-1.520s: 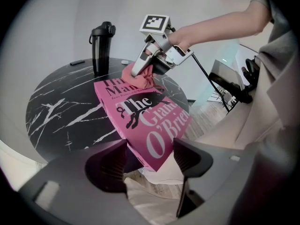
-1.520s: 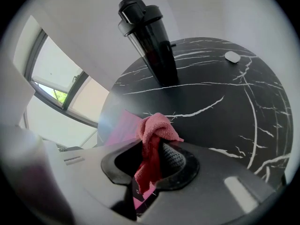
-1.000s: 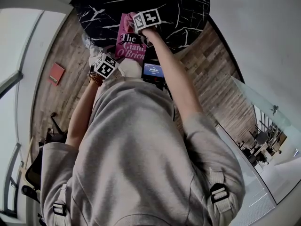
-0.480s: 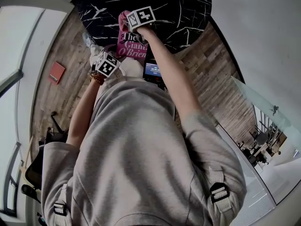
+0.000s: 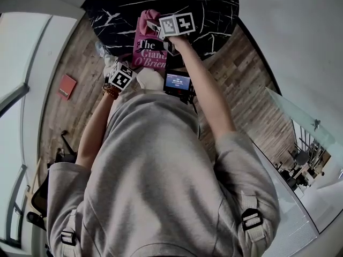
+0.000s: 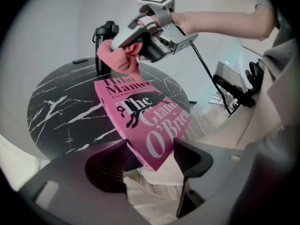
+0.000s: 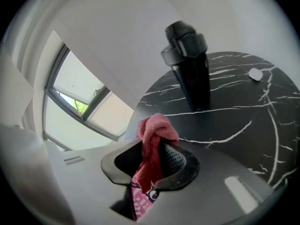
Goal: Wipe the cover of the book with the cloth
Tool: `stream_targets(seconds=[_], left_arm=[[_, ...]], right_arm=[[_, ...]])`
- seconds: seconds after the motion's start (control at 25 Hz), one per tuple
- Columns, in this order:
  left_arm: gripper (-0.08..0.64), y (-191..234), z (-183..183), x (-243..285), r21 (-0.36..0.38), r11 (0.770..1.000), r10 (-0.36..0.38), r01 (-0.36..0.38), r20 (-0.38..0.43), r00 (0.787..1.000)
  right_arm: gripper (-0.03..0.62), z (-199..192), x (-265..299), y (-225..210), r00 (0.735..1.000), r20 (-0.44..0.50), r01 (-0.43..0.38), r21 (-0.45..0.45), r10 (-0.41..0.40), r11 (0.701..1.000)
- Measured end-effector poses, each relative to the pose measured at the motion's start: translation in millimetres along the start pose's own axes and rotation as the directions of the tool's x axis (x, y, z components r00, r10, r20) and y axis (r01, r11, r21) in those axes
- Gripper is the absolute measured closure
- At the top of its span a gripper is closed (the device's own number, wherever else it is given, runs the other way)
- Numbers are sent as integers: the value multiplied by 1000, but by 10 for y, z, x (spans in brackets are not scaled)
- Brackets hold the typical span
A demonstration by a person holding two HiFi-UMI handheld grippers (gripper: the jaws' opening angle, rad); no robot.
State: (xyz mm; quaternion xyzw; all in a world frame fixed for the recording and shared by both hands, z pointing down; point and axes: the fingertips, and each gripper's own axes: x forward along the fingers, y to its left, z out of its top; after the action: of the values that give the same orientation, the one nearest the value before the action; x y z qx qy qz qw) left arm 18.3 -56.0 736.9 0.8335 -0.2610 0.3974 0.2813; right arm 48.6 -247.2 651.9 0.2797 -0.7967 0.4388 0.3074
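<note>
A pink book [image 5: 147,50] lies on the round black marble table [image 5: 214,9], its near corner jutting over the edge. My right gripper [image 5: 161,28] is shut on a pink cloth [image 6: 123,60], which touches the far end of the book cover [image 6: 140,116]. In the right gripper view the cloth [image 7: 152,144] bunches between the jaws of the right gripper [image 7: 154,161], with a strip of the book [image 7: 140,203] below. My left gripper [image 6: 150,161] stands open at the table's near edge, the book's near corner between its jaws without touching them.
A black bottle [image 7: 190,69] stands at the far side of the table, also seen behind the cloth [image 6: 104,46]. A small white item [image 7: 255,73] lies beyond it. A screen device [image 5: 177,82] hangs at the person's waist. A red object [image 5: 66,86] lies on the wooden floor.
My right gripper with the cloth shifted slightly left, then right, across the far end of the book. The left gripper has hardly moved.
</note>
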Motion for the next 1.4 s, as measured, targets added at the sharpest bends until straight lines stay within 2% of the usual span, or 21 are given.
stream_targets(seconds=[0.12, 0.28, 0.64, 0.92, 1.16, 1.4], left_arm=[[247, 5, -1, 2, 0, 1000, 0, 0, -5, 1000], [247, 9, -14, 5, 1, 1000, 3, -3, -7, 1000], [245, -4, -19, -13, 8, 1000, 6, -5, -17, 1000], [242, 15, 24, -5, 13, 1000, -4, 4, -18, 1000], [241, 15, 15, 8, 17, 1000, -11, 11, -13, 1000], [241, 23, 11, 1, 24, 999, -25, 25, -8, 1000]], right_arm=[[486, -136, -278, -268, 999, 8, 46, 25, -46, 999], [486, -486, -468, -582, 994, -30, 110, 60, -108, 992], [486, -1040, -297, -775, 973, -156, 179, 29, -173, 983], [489, -1017, -252, -794, 973, -163, 177, 54, -166, 983], [491, -1020, -238, -766, 960, -192, 204, -4, -201, 979], [491, -1011, -235, -741, 955, -189, 226, -26, -226, 974]])
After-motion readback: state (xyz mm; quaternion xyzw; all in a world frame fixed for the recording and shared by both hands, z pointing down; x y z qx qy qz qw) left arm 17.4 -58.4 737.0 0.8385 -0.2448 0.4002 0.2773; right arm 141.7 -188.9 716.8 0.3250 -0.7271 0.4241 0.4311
